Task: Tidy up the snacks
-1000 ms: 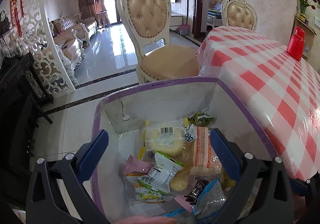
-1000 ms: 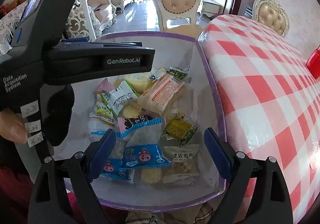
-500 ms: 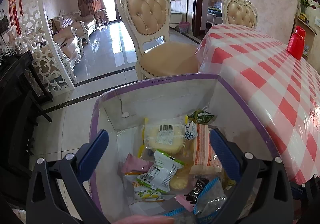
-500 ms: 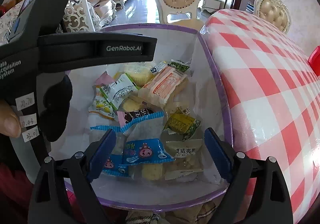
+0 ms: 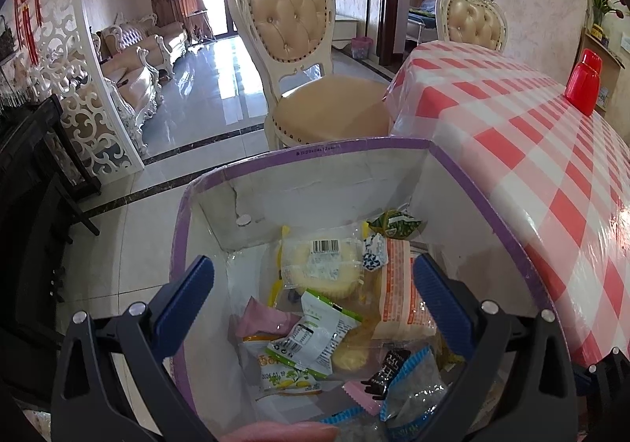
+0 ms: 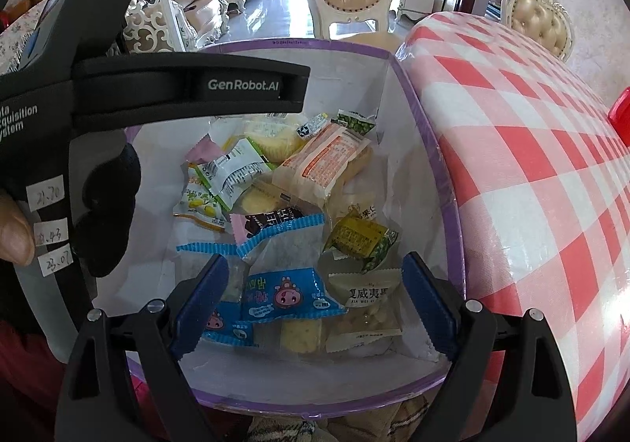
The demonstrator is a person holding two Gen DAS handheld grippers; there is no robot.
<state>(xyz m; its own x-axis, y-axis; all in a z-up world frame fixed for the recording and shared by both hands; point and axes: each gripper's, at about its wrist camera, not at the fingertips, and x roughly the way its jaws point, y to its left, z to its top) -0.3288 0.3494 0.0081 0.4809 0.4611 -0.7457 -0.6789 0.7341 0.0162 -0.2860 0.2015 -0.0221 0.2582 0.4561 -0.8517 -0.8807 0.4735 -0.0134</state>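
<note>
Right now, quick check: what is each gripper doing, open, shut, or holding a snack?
Left gripper: open, holding nothing, above the snack box.
Right gripper: open, holding nothing, above the blue cartoon snack packets.

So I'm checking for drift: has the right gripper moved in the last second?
Yes, slightly. The right gripper has eased forward over the box: the blue cartoon packet now sits lower, between its fingers, and the box's near rim has dropped in view.

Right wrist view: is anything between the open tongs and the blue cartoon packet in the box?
Nothing visible blocks it. The right tongs hang open above the blue cartoon packet, which lies on top of the pile in the purple-rimmed box. The left tongs' body crosses over the box's far left part, clear of that packet.
</note>
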